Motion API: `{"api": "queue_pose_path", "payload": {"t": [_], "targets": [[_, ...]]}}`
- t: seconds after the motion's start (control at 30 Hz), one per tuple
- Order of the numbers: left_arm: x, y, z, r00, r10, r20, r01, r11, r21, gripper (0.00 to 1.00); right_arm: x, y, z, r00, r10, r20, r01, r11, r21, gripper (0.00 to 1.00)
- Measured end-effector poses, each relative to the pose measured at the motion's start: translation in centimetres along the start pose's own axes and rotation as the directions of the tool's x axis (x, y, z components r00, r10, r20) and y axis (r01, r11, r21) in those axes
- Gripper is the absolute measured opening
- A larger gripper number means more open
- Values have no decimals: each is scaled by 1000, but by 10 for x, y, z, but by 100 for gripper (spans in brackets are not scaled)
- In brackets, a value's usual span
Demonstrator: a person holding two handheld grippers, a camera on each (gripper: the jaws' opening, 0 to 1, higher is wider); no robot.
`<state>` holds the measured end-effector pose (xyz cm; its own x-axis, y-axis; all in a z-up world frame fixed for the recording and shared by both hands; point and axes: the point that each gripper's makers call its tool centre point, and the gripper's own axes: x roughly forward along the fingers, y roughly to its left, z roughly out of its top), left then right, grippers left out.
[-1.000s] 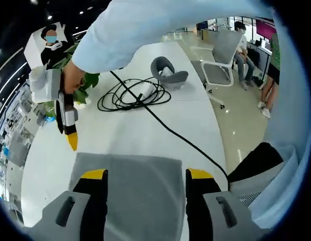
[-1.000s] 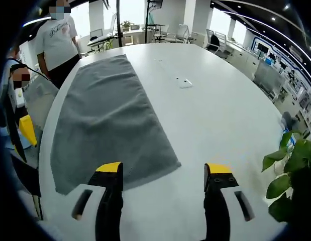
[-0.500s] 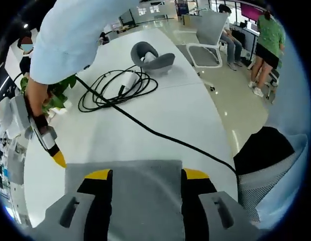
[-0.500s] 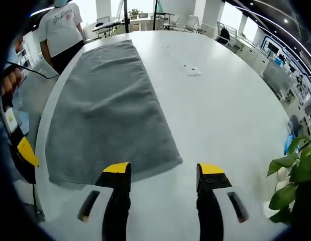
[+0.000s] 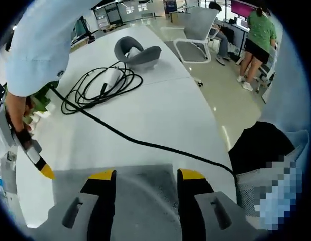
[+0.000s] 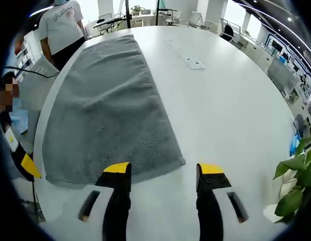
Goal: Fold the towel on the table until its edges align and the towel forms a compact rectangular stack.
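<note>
Ahead of your hand-held gripper, the white table [image 6: 230,110] carries a flat grey towel [image 6: 107,105], coiled black cable [image 5: 102,85] and grey headset [image 5: 137,50].

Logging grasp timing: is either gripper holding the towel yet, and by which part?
Nothing is held. The left gripper and right gripper hover open at the towel near edge.

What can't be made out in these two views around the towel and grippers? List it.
- Left gripper view: the towel's near part is covered by the left gripper, so its full extent is unknown.
- Left gripper view: the right gripper shows just a yellow tip; its jaw gap is unreadable.
- Right gripper view: the towel's left edge runs into the fisheye distortion.
- Right gripper view: the small white item is too small to identify.
</note>
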<state>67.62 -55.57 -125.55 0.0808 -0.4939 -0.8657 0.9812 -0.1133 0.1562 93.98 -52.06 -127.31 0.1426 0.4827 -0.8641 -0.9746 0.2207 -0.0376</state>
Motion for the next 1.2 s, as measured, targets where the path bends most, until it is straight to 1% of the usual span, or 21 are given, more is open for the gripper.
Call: {"api": "queue_pose_path", "payload": {"t": [0.1,0.2,0.27,0.37,0.47,0.57,0.7,0.73,0.83,0.93,1.17,1.2], "targets": [[4,-4,4,1000,-18,8,18,1000,1,49,2,-2,-4,1000,7,-13,-6,1000,1,49],[8,-5,9,999,-33,25,34,999,-20,48,2,2,-7,999,13,-33,-14,1000,-15,45],[10,-6,9,999,-38,24,39,999,-26,47,4,3,-6,999,18,-33,-18,1000,-11,44],[15,-7,7,999,-41,6,41,999,-19,45,8,2,-4,999,22,-34,-22,1000,-13,43],[19,-8,4,999,-47,-10,47,999,-25,43,11,4,-6,998,24,-50,-25,1000,-16,42],[22,-8,-1,999,-46,-24,45,998,-34,43,17,0,-9,998,28,-63,-28,1000,-12,40],[26,-12,-8,997,-64,-52,63,998,-20,39,21,3,-9,997,33,-73,-35,999,-22,37],[27,-13,-8,996,-68,-56,67,998,-19,39,23,1,-9,997,35,-74,-37,999,-22,37],[32,-16,-10,995,-77,-59,76,997,-21,39,26,-1,-9,996,38,-75,-39,999,-19,37],[37,-21,-12,994,-88,-71,88,996,-8,39,33,-11,-7,996,39,-77,-41,999,-19,36],[47,-27,-21,990,-110,-93,110,994,-3,37,37,-13,-10,995,45,-89,-48,998,-28,33],[47,-27,-18,990,-117,-77,117,993,-7,36,39,-14,-11,995,46,-88,-48,998,-26,33]]}}
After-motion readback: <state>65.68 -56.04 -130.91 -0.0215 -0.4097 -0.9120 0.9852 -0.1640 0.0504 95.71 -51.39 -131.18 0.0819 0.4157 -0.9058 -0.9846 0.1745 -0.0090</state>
